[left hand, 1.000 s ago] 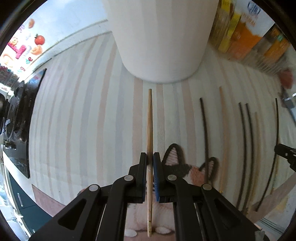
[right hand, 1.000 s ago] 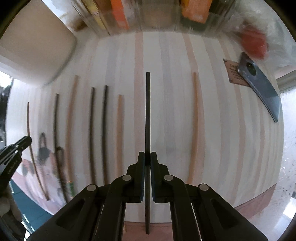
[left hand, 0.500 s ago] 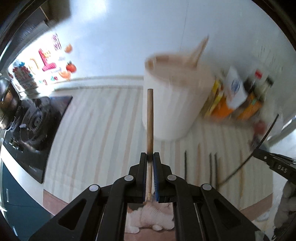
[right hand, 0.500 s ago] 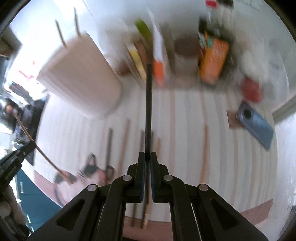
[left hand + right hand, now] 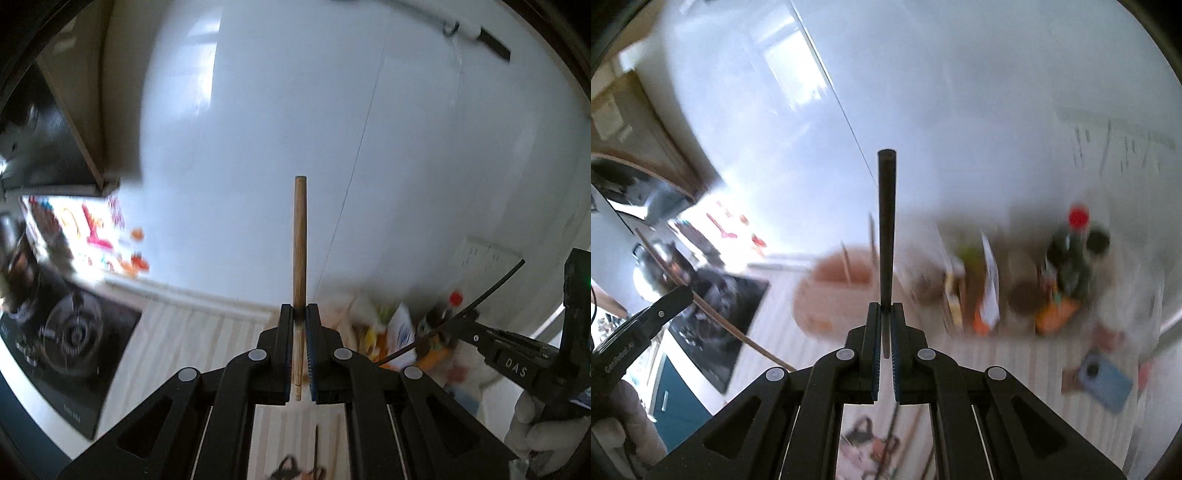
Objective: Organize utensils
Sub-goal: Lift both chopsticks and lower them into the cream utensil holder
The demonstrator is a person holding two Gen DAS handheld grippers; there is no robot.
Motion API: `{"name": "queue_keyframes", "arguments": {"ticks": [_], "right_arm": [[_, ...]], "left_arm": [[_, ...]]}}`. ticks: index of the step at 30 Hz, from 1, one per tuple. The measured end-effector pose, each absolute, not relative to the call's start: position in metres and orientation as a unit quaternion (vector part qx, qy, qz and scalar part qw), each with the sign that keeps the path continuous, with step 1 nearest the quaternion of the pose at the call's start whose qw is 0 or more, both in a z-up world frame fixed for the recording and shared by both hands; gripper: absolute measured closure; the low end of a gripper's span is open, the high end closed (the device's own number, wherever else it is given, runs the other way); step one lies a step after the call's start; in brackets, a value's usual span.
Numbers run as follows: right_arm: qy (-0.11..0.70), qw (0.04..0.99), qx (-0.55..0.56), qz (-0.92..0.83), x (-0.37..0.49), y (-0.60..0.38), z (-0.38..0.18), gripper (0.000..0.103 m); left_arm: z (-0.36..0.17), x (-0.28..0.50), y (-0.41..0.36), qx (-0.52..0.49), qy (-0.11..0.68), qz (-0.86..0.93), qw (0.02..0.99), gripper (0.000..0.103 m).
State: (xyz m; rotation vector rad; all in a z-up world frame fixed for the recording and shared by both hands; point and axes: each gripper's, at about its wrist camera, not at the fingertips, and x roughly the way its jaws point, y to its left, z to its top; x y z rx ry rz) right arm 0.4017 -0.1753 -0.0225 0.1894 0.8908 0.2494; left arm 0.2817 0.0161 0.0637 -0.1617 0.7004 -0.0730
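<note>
Beyond jaws clamped on wooden chopstick [image 5: 299,258] and black chopstick [image 5: 887,229], blurred holder [image 5: 831,295], bottles [image 5: 1071,258], stove [image 5: 70,332].

left gripper [image 5: 299,354]: clamped, raised, tilted down | right gripper [image 5: 885,352]: clamped, raised, tilted down

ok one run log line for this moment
left gripper: shut on wooden chopstick | right gripper: shut on black chopstick | both off striped mat
</note>
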Motion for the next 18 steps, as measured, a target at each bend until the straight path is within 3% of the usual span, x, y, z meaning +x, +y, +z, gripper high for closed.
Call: {"name": "queue_keyframes", "arguments": {"ticks": [7,18], "right_arm": [[0.402,0.905,0.059,0.126,0.441,-0.151,0.021,0.098],[0.452,0.883,0.034,0.119,0.495,-0.121,-0.018,0.098]], "left_arm": [[0.073,0.34,0.012,-0.07,0.333,-0.033,0.94,0.099],[0.026,0.401,0.012,-0.055,0.382,-0.024,0.922,0.099]]}}
